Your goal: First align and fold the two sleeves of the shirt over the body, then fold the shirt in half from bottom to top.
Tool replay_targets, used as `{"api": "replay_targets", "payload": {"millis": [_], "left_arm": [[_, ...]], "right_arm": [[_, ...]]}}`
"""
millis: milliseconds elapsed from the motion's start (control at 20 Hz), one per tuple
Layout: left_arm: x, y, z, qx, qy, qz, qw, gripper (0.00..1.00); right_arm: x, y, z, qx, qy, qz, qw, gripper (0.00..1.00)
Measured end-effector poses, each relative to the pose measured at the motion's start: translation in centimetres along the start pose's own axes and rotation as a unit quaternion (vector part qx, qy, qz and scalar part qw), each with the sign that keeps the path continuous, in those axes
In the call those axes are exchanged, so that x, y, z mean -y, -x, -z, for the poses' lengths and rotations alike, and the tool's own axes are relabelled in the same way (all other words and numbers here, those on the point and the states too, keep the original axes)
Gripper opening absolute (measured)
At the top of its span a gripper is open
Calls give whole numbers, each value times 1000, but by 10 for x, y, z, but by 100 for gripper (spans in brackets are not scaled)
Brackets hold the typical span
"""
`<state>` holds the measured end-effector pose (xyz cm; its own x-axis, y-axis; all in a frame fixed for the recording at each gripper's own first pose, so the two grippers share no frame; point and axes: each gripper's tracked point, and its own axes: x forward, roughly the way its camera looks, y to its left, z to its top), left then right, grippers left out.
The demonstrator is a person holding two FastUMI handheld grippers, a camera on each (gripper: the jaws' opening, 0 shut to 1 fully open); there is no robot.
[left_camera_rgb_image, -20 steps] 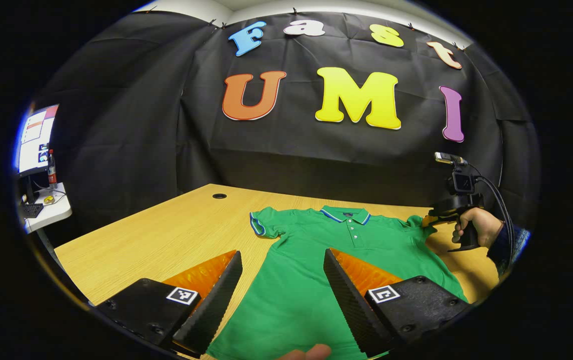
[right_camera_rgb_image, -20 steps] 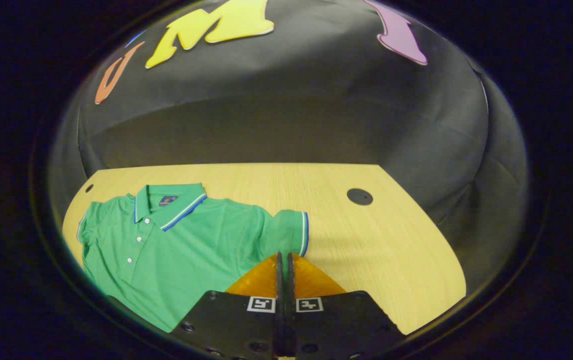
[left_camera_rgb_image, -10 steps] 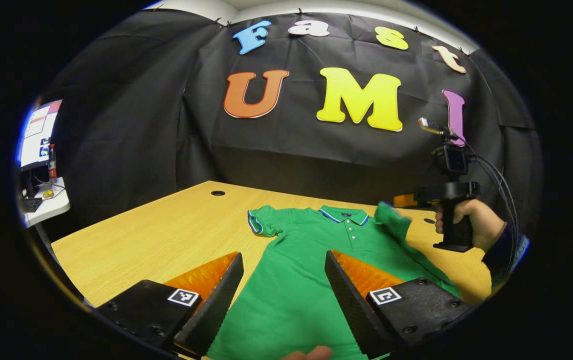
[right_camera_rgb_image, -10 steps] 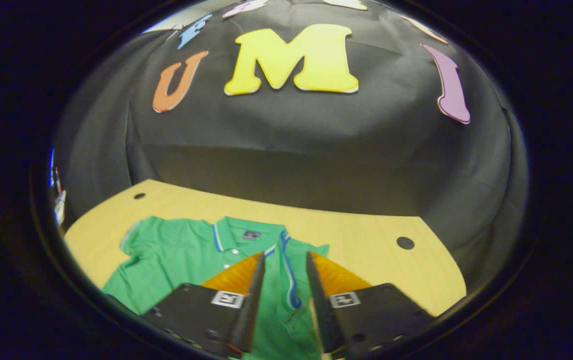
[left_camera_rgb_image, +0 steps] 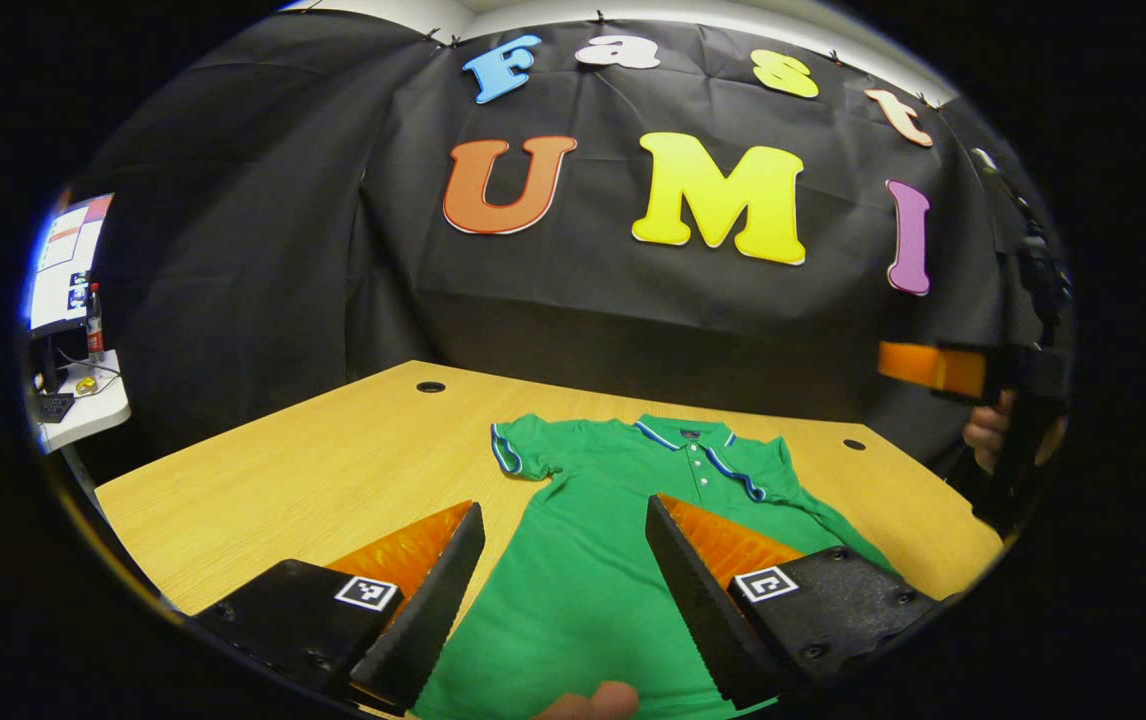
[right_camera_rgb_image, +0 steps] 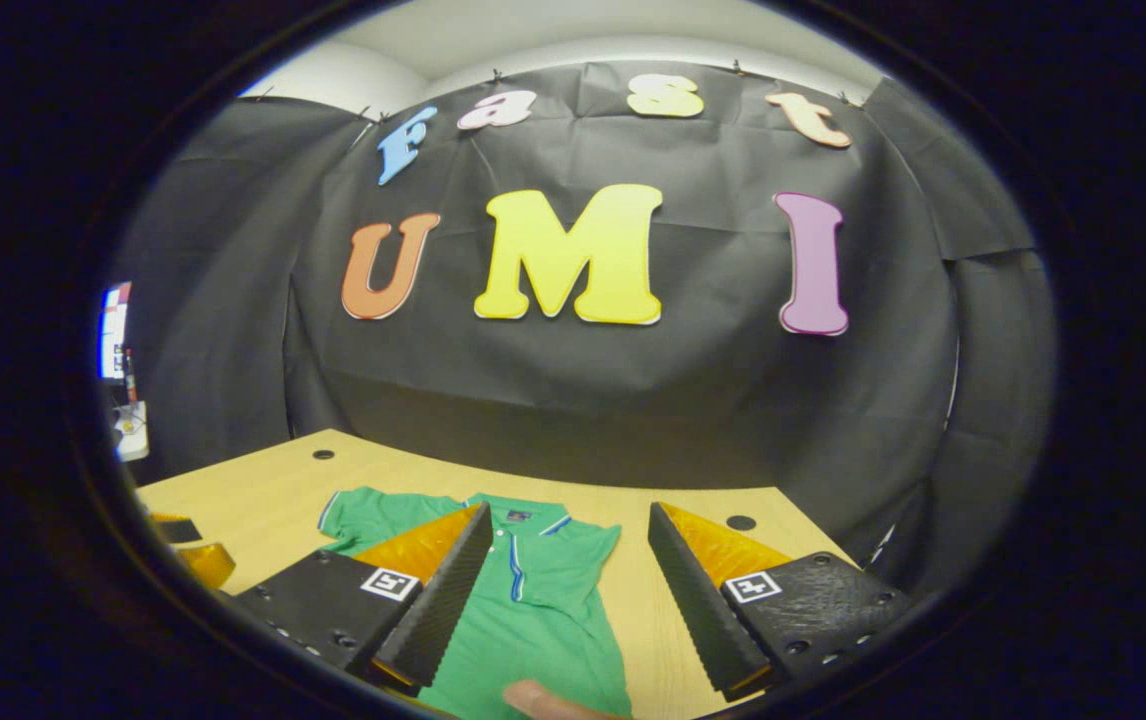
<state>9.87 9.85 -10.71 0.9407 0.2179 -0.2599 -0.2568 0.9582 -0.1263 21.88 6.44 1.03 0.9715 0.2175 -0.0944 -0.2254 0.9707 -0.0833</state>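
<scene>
Right sleeve [left_camera_rgb_image: 758, 470] now released, folded across green polo shirt [left_camera_rgb_image: 583, 560]; right gripper [right_camera_rgb_image: 563, 590] wide, withdrawn; left gripper [left_camera_rgb_image: 563, 590] wide; nine-o'clock sleeve [left_camera_rgb_image: 523, 445] next.

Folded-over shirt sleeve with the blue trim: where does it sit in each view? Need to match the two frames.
Left gripper view: the folded sleeve lies right of the button placket, above the right finger.
Right gripper view: the folded sleeve lies between the two fingers, low centre.
Shared landmark: the striped collar of the green polo shirt.
</scene>
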Motion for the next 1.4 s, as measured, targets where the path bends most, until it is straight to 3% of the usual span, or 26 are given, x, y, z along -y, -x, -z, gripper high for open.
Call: {"api": "replay_targets", "payload": {"millis": [100,250,350,650,750,800,1050,1200,1300,1350,1400], "left_arm": [[-1,-14,-24,11,-4,1,1000,100],[-18,-49,-62,40,-22,-24,999,100],[-21,-85,-68,34,-13,-21,999,100],[-39,-213,-20,-51,16,-5,999,100],[-44,-239,8,-99,42,-7,994,100],[-47,-249,18,-114,48,-11,992,100],[-58,-272,41,-142,-4,-47,989,100],[-52,-275,45,-142,19,-44,989,100],[-61,-275,48,-146,12,-59,988,100],[-65,-276,46,-143,6,-62,988,99],[-66,-278,44,-139,8,-61,988,90]], "right_arm": [[14,31,9,16,5,-3,1000,97],[39,71,11,48,-36,3,998,95],[48,83,25,55,-62,-3,997,95],[63,75,62,57,-38,-3,998,95],[52,66,75,52,-60,-30,996,99],[45,59,82,45,-71,-44,996,92],[37,32,108,32,-60,-50,996,96],[24,20,129,4,-54,-60,997,96],[30,19,132,2,-52,-47,998,96],[35,18,132,2,-51,-35,998,96],[38,19,136,1,-51,-27,998,95]]}}
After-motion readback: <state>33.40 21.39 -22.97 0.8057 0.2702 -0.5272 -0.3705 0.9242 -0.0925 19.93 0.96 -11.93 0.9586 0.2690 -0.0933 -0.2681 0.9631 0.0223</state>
